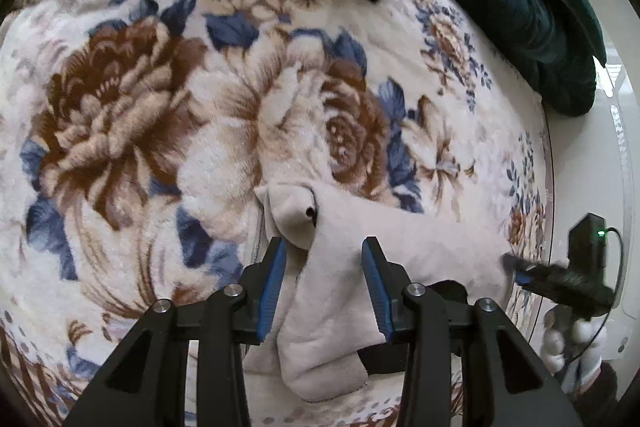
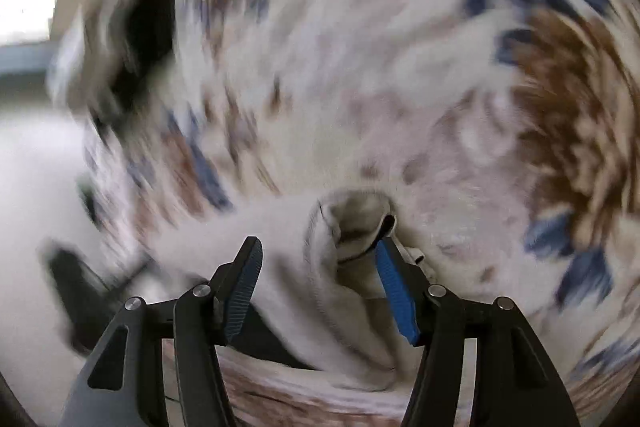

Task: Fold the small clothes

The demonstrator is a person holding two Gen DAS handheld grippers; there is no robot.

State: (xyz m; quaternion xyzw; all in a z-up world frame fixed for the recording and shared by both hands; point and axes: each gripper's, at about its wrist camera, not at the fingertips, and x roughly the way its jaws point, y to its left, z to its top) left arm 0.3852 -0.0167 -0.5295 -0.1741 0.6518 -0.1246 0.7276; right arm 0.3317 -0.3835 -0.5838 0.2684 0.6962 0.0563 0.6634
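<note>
1 pale garment (image 1: 320,307) lies between 2 grippers' spread jaws on floral blanket (image 1: 120,107).

Your left view is sharp, evenly lit, soft shadows. Your right view smears with motion blur; both bend at the edges.

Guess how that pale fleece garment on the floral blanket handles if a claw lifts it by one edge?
The pale fleece garment lies creased and folded over itself, so it probably goes floppy and drapes from one pinch. It looks thin and soft, likely light. The plush floral blanket beneath may grip it, so pushing would probably bunch it rather than slide it.
</note>
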